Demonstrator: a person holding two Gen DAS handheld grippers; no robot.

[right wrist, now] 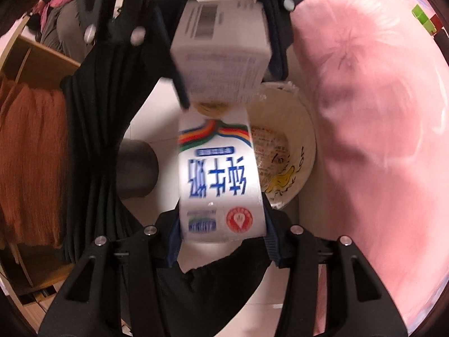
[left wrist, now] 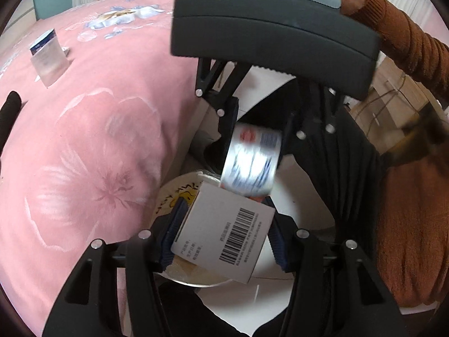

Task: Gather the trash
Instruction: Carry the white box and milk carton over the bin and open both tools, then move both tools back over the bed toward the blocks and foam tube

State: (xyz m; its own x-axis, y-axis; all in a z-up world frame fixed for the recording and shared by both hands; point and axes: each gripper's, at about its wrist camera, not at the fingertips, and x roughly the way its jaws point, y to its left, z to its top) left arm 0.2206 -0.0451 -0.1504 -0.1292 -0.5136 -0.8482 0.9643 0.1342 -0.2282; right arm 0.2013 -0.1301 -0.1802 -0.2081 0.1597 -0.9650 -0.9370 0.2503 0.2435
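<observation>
My left gripper (left wrist: 224,224) is shut on a white carton with a barcode (left wrist: 224,230); it also shows at the top of the right wrist view (right wrist: 221,56). My right gripper (right wrist: 221,224) is shut on a white milk carton with blue writing (right wrist: 219,179), seen blurred in the left wrist view (left wrist: 251,163). Both cartons hang over a white bin lined with a black bag (right wrist: 92,118). An empty noodle bowl (right wrist: 283,146) lies inside the bin, also visible under my left carton (left wrist: 174,193).
A pink flowered bedspread (left wrist: 92,146) lies beside the bin, with another white and blue carton (left wrist: 47,56) on it. A wooden shelf (right wrist: 36,59) and an orange cloth (right wrist: 28,165) are on the other side. A dark cylinder (right wrist: 137,168) sits in the bin.
</observation>
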